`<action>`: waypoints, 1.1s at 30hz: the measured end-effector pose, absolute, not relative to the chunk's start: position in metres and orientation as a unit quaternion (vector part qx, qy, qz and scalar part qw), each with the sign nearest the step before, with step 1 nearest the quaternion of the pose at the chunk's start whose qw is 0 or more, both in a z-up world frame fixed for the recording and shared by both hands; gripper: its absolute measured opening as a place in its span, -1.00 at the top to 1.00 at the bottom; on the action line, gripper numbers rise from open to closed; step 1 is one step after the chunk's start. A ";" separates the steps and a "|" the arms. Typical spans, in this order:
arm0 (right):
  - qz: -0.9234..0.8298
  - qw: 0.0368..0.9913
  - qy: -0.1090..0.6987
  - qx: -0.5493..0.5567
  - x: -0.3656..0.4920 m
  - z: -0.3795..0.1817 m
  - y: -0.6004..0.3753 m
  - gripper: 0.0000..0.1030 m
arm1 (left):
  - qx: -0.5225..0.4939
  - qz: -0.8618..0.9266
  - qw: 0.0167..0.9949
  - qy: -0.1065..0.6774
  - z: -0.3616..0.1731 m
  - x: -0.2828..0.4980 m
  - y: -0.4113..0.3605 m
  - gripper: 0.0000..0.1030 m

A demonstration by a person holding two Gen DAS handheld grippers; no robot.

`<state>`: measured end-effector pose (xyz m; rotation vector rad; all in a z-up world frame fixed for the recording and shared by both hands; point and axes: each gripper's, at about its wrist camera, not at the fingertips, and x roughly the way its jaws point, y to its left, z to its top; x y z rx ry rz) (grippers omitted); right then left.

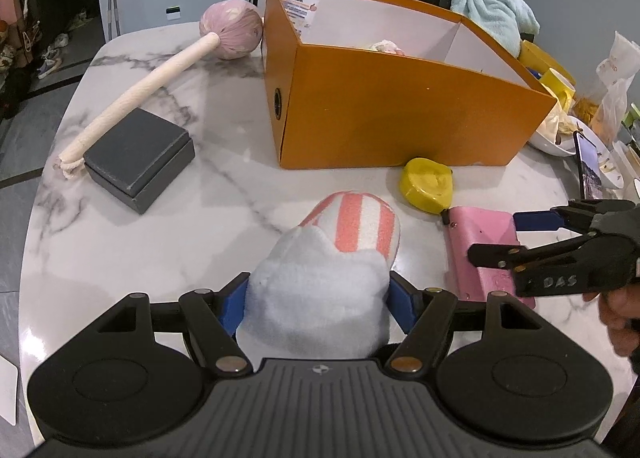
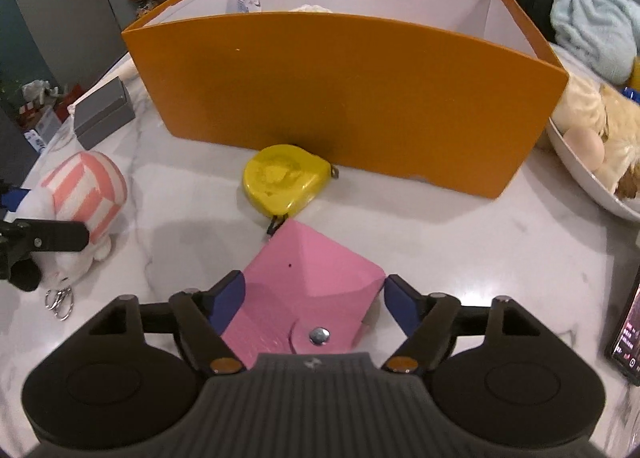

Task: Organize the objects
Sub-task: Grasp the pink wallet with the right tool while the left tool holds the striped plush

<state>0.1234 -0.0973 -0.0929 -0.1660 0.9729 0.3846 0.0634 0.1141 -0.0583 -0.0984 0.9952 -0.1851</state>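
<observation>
Gripping now: the left claw (image 1: pixel 320 298) has its blue pads pressed into the white end of a plush toy (image 1: pixel 340 258); the right claw (image 2: pixel 312 298) straddles a pink pouch (image 2: pixel 308 286), its left pad touching, its right pad just off the edge, so I judge it not yet clamped.
Toy position: between the left claw's fingers, striped end lying ahead of them on the marble table (image 1: pixel 160 238).
Toy axis: long axis runs away from the claw, striped end pointing toward the orange box (image 1: pixel 400 118).
Pouch position: between the right claw's fingers, snap flap nearest the claw.
Pouch direction: its far corner points ahead toward the yellow tape measure (image 2: pixel 284 178), which sits just before the box wall.
Doing it well: I'd say squeeze the pouch fully first, lift both straight up above the box rim, then carry forward so nothing catches the wall.
Watch for: the pouch corner nearly touching the tape measure's loop; dragging could pull it along.
Also nearby: a grey case (image 1: pixel 136 158) ahead-left of the left claw.
</observation>
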 end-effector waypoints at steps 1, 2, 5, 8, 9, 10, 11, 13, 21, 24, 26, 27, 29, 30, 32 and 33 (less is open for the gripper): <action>0.181 0.866 0.459 -0.084 0.122 -0.094 -0.094 -0.57 | -0.047 -0.089 0.873 0.476 -0.058 0.063 0.114 -0.60; 0.181 0.867 0.456 -0.088 0.121 -0.094 -0.092 -0.60 | -0.047 -0.089 0.873 0.476 -0.058 0.063 0.114 -0.60; 0.206 0.864 0.446 -0.113 0.119 -0.095 -0.087 -0.63 | -0.045 -0.089 0.873 0.477 -0.058 0.064 0.113 -0.60; 0.245 0.847 0.438 -0.174 0.113 -0.091 -0.080 -0.63 | -0.042 -0.089 0.873 0.477 -0.058 0.065 0.110 -0.60; 0.261 0.838 0.437 -0.195 0.110 -0.090 -0.079 -0.63 | -0.042 -0.089 0.873 0.478 -0.058 0.065 0.109 -0.60; 0.279 0.828 0.435 -0.218 0.106 -0.089 -0.078 -0.63 | -0.042 -0.089 0.873 0.478 -0.058 0.065 0.109 -0.60; 0.293 0.819 0.432 -0.240 0.101 -0.087 -0.079 -0.62 | -0.042 -0.090 0.873 0.478 -0.058 0.066 0.109 -0.60; 0.297 0.810 0.433 -0.261 0.097 -0.085 -0.084 -0.61 | -0.042 -0.089 0.873 0.478 -0.058 0.065 0.110 -0.60; 0.223 0.827 0.486 -0.174 0.104 -0.076 -0.105 -0.63 | -0.043 -0.090 0.872 0.479 -0.058 0.066 0.108 -0.60; 0.209 0.827 0.491 -0.177 0.101 -0.084 -0.097 -0.66 | -0.040 -0.092 0.872 0.478 -0.058 0.066 0.106 -0.60; 0.209 0.826 0.489 -0.186 0.098 -0.090 -0.091 -0.63 | -0.037 -0.093 0.872 0.478 -0.059 0.066 0.105 -0.60; 0.208 0.825 0.487 -0.196 0.096 -0.092 -0.087 -0.63 | -0.038 -0.093 0.872 0.478 -0.059 0.066 0.106 -0.60; 0.206 0.824 0.483 -0.213 0.092 -0.096 -0.082 -0.65 | -0.038 -0.093 0.872 0.478 -0.059 0.066 0.106 -0.60; 0.207 0.825 0.481 -0.212 0.092 -0.096 -0.081 -0.64 | -0.039 -0.093 0.872 0.478 -0.059 0.066 0.106 -0.61; 0.207 0.825 0.482 -0.211 0.092 -0.095 -0.080 -0.62 | -0.038 -0.093 0.872 0.478 -0.059 0.066 0.106 -0.61; 0.208 0.825 0.482 -0.211 0.092 -0.095 -0.080 -0.62 | -0.037 -0.094 0.872 0.478 -0.060 0.066 0.105 -0.61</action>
